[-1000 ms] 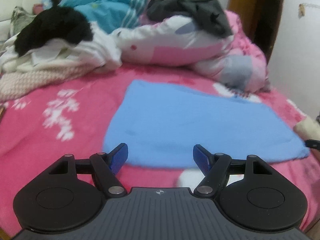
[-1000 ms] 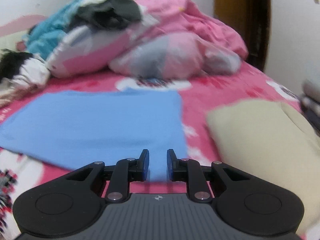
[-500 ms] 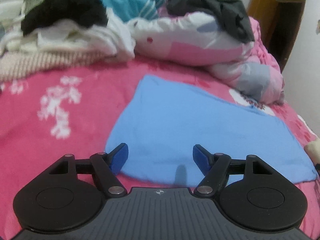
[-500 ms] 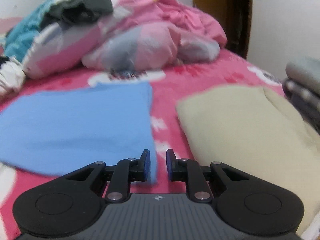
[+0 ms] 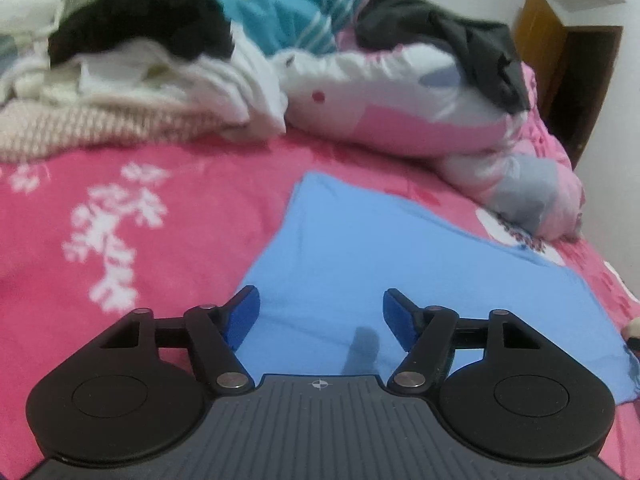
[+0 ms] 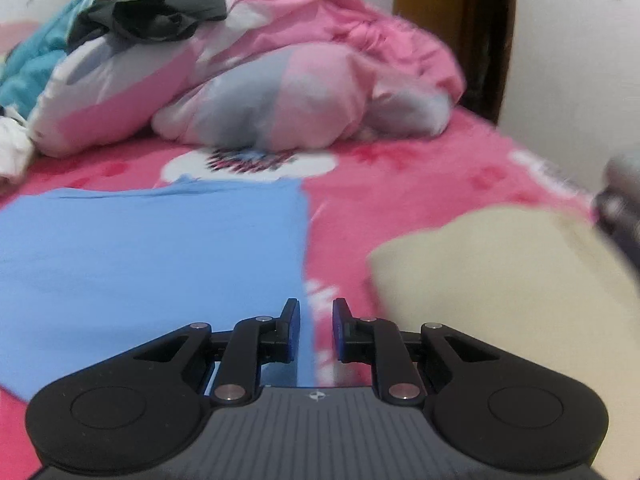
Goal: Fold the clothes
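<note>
Blue cloth (image 5: 400, 264) flat on the bed (image 5: 120, 184) — left gripper (image 5: 318, 312) gaping wide and empty, right gripper (image 6: 316, 330) nearly closed and empty at its edge — pinch both near corners evenly.

Grey object (image 6: 622, 200) at right edge blurred, cut off; beige cloth (image 6: 500, 288) smeared, lower part behind claw body.

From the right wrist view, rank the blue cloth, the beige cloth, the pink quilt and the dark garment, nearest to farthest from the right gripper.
1. blue cloth, edge at the right gripper, left.
2. beige cloth, right.
3. pink quilt, ahead.
4. dark garment, atop the pile, far left.
</note>
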A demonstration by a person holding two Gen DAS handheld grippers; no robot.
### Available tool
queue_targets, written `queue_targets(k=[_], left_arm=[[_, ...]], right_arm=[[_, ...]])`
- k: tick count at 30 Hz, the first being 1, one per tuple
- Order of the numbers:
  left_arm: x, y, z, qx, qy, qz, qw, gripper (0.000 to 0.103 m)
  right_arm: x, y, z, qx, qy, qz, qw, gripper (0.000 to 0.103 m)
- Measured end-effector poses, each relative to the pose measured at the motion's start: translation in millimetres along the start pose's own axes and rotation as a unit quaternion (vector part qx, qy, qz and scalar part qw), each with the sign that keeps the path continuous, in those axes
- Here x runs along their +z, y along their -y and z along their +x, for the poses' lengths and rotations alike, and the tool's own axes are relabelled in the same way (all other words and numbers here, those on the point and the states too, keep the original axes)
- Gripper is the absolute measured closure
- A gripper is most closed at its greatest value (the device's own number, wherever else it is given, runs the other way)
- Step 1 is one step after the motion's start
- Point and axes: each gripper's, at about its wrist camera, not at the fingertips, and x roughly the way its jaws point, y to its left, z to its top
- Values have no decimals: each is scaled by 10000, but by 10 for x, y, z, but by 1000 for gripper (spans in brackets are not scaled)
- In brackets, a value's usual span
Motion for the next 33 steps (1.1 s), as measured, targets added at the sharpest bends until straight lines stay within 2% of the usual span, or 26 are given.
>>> queue_targets(k=[3, 6, 10, 13, 16, 19, 22, 25, 27, 29, 32, 33], left_arm=[[27, -5, 61, -59, 37, -44, 10000, 31], [53, -10, 121, -118, 74, -88, 9999, 31], [89, -16, 202, -196, 123, -146, 9996, 31], [96, -132, 196, -475, 221, -459, 9976, 31], [114, -228, 169, -660, 216, -654, 9954, 32], [112, -193, 93, -548, 322, -467, 9969, 31], [117, -178, 21, -472, 435, -343, 9973, 31], [121, -178, -7, -585, 474, -299, 9967, 31], [105, -146, 10, -562, 409, -158, 9975, 31], [77, -105, 9, -539, 371, 31, 9979, 31], [24, -47, -47, -539, 438, 357, 9969, 30], [8, -31, -69, -528, 452, 463, 9965, 30]], right_arm=[[183, -205, -11, 630, 96, 61, 9979, 85], [340, -663, 71, 1314, 183, -320, 9906, 85], [518, -1182, 439, 2137, -142, -527, 9754, 85], [592, -1351, 897, 2037, -486, -729, 9751, 86], [697, -1296, 1213, 1347, -452, -907, 9857, 87], [910, -1199, 1198, 900, -353, -682, 9930, 85], [1009, -1322, 951, 1613, -296, -611, 9846, 84], [928, -1741, 875, 2662, -743, -1010, 9557, 85], [867, -2077, 982, 2931, -944, -1378, 9414, 85], [842, -2383, 1211, 2741, -976, -1673, 9420, 86], [1001, -2555, 1460, 1998, -616, -1672, 9635, 85], [1090, -2557, 1452, 1879, -543, -1551, 9684, 84]])
